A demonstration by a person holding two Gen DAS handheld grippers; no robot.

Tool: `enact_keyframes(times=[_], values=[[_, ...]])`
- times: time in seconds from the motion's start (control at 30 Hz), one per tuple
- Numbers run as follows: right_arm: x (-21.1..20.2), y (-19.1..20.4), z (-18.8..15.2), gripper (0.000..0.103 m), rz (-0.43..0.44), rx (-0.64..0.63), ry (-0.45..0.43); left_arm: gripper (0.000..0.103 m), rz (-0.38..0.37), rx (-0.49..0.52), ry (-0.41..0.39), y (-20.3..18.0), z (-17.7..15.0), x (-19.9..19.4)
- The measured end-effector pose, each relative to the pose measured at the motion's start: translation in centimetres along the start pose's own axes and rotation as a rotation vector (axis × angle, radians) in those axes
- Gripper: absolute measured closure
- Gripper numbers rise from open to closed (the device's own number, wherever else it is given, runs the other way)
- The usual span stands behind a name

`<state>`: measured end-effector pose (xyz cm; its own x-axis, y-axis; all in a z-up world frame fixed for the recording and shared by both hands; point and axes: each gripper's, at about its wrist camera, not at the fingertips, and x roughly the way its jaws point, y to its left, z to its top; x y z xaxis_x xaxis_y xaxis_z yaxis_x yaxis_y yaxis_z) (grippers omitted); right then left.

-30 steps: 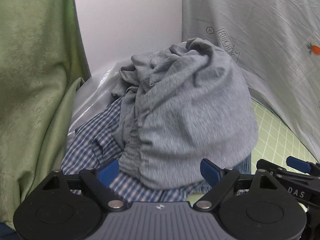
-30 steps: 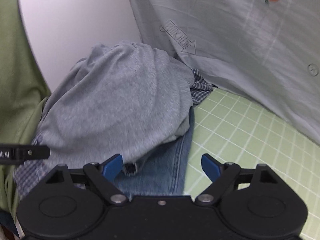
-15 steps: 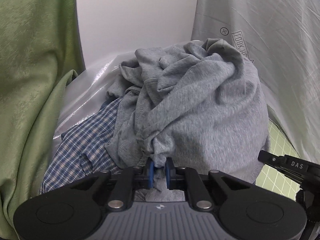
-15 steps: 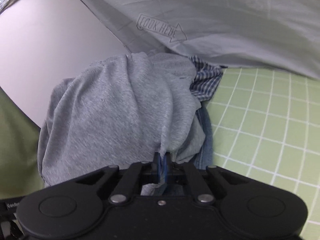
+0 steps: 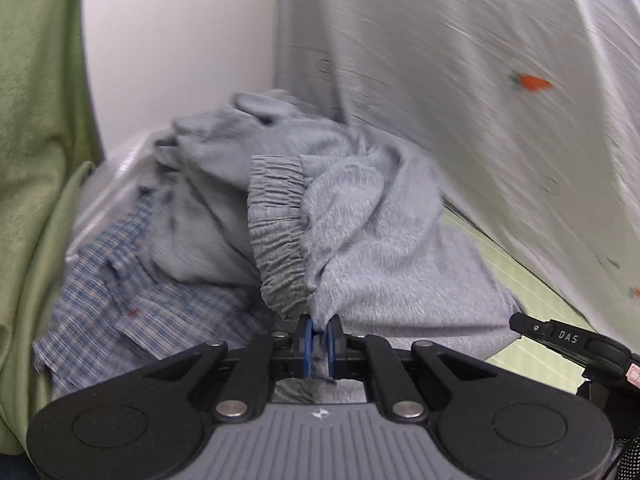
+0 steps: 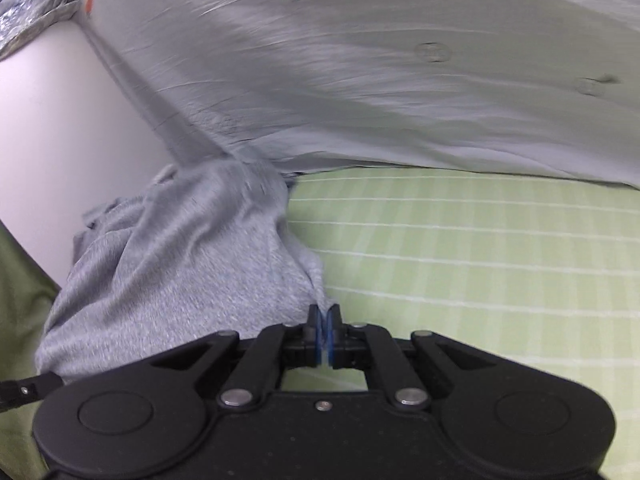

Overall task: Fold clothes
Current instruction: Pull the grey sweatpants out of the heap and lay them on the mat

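Note:
A grey knit garment (image 5: 380,240) with a gathered elastic waistband (image 5: 276,236) lies pulled out from a heap of clothes. My left gripper (image 5: 319,338) pinches its near edge just beside the waistband, and the jaws are still closing on the cloth. My right gripper (image 6: 324,332) is shut on another point of the same garment (image 6: 180,264), at its right-hand edge over the mat. The cloth stretches between the two grips. A blue checked shirt (image 5: 152,312) lies under it on the left. The right tool's body (image 5: 568,338) shows at the left wrist view's lower right.
A green mat with a white grid (image 6: 460,260) spreads to the right. A pale grey cloth with carrot prints (image 6: 380,60) hangs behind it. A green cloth (image 5: 36,160) hangs along the left, and a white wall (image 5: 180,60) stands behind the heap.
Both grippers went from open to shut on the grey garment's near edge. They then dragged it off the heap, so the waistband now shows and the jeans are out of the right wrist view.

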<state>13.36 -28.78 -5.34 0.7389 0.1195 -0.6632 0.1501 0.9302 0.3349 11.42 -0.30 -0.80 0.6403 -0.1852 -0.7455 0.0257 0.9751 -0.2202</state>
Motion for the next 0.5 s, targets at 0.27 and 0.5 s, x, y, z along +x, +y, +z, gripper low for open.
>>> enact_keyframes(times=[0.27,0.5], values=[[-11.8,-14.6,-6.1,0.101,-0.276,0.083,0.006,0.090,-0.176,0.109,0.168,-11.3,-9.8,-2.3],[-21.5,-28.1,-8.3,0.100,-0.562,0.141,-0.026,0.081,-0.176,0.133,0.189,-18.2,-14.3,-3.8]])
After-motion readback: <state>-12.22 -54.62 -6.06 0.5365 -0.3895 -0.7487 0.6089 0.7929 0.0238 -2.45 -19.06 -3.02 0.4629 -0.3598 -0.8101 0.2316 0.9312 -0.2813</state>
